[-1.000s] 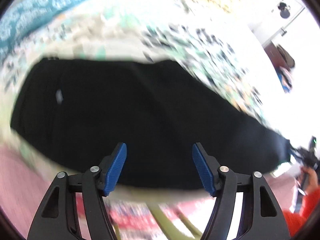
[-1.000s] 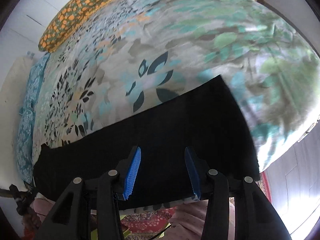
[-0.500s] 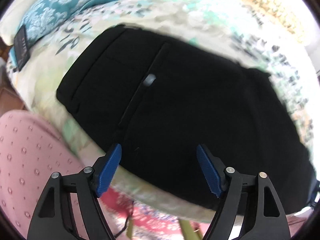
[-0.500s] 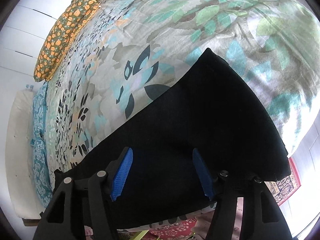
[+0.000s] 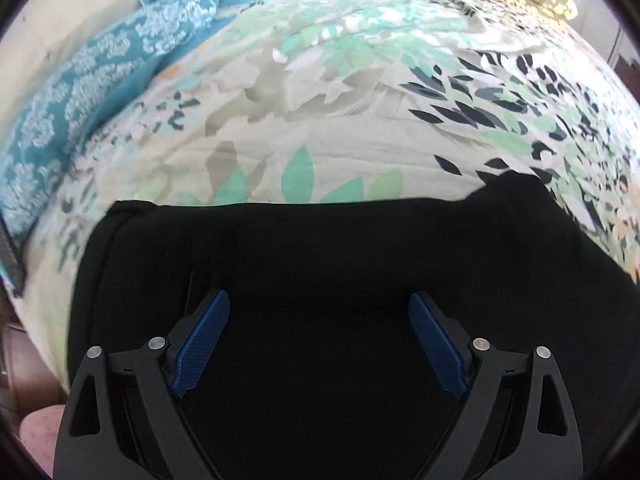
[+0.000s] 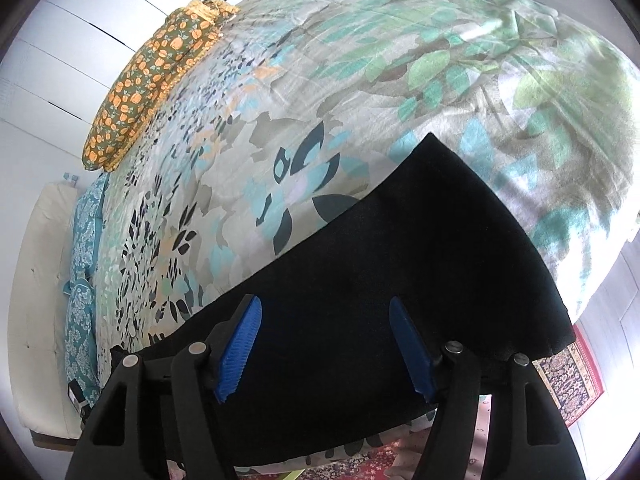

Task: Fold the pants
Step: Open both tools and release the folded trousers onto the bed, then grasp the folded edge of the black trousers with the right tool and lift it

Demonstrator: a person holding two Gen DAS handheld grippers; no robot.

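Black fabric pants (image 5: 340, 280) are laid flat along the near edge of a bed covered by a leaf-patterned green and grey bedspread (image 5: 320, 120).
The left tongs (image 5: 319, 340) are held wide apart over the pants, nothing gripped between the blue ribbed pads (image 5: 202, 340). The right tongs (image 6: 326, 346) are likewise spread wide above the dark cloth, nothing held. An orange floral pillow (image 6: 148, 80) is seen at the far left, a patterned red rug (image 6: 568, 376) at the near right.
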